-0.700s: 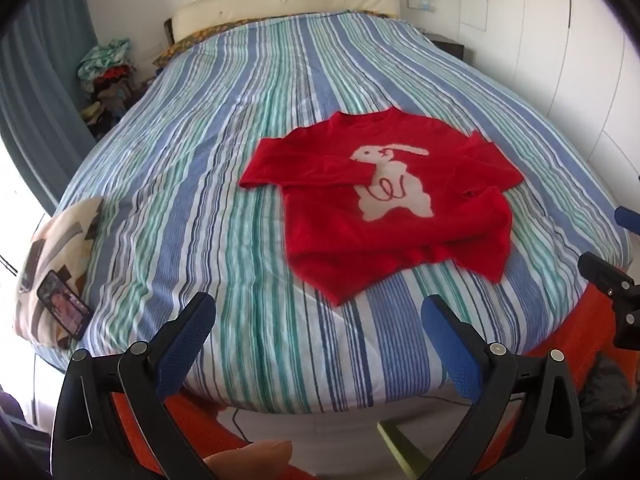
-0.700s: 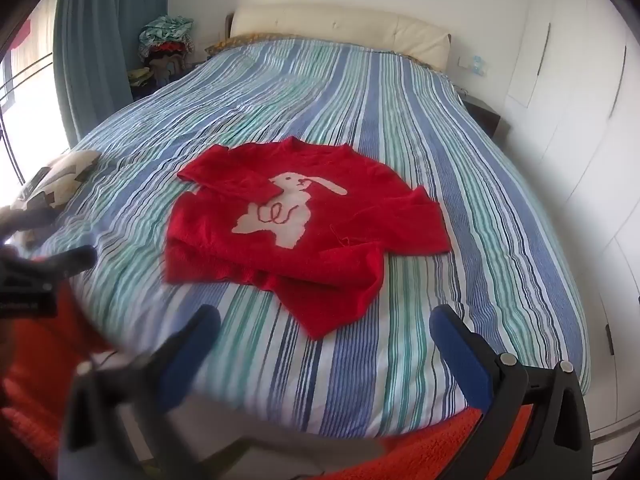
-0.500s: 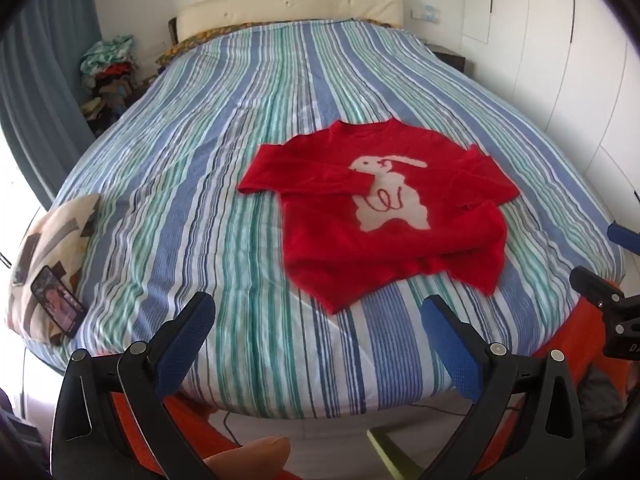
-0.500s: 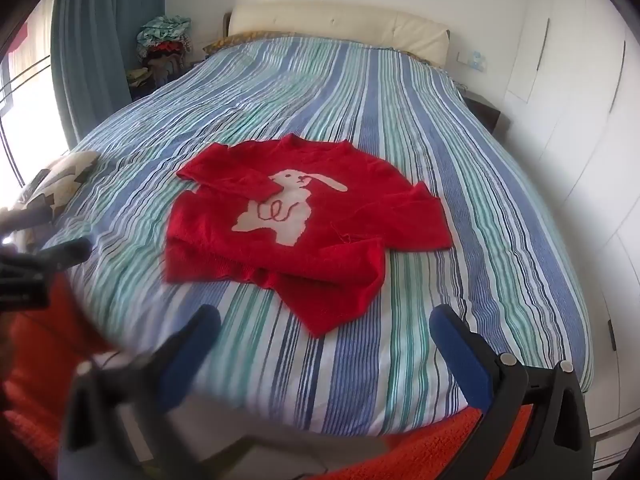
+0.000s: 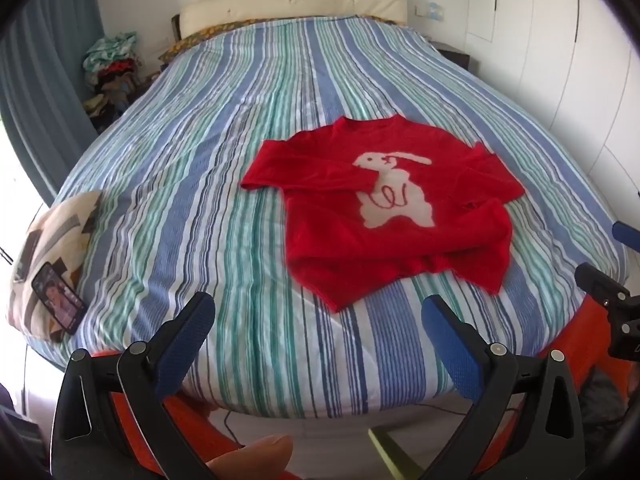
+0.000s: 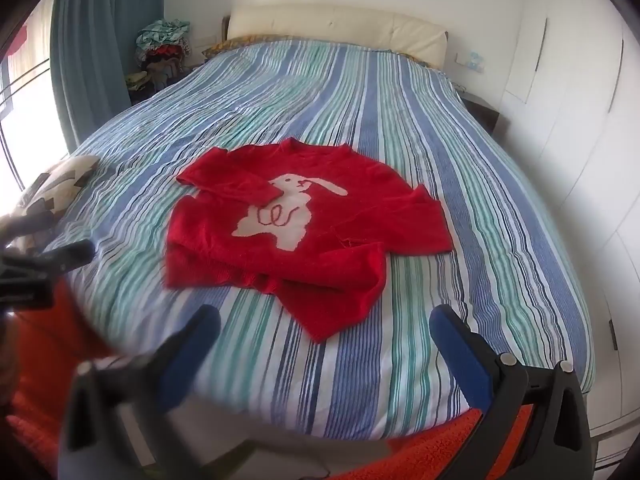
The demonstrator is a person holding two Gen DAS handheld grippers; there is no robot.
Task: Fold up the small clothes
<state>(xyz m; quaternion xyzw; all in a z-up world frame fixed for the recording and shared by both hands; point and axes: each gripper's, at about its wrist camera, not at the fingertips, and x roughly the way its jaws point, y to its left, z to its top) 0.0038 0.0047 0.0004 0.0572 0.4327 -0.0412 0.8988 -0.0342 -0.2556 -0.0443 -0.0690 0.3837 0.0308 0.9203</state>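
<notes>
Lying flat on the blue, green and white striped bedcover [image 5: 224, 184] is a small red knitted sweater with a cream rabbit on its chest [image 5: 384, 208], and everything else can be placed from it. Far to its left, at the bed's edge, sits a beige and brown patterned cushion [image 5: 56, 236] with a dark smartphone [image 5: 58, 309] resting on top, its screen lit. Nearer than the sweater and to its left, the left gripper with black arms and blue pads [image 5: 316, 332] hangs above the foot of the bed, jaws spread wide with nothing between them. The sweater itself lies near that foot edge, neck toward the cream padded headboard [image 5: 296, 0], one sleeve folded across the rabbit, the other bent down over the hem. Nearer than the sweater and to its right, the matching right gripper [image 6: 326, 340] hovers, jaws likewise wide apart and empty.
</notes>
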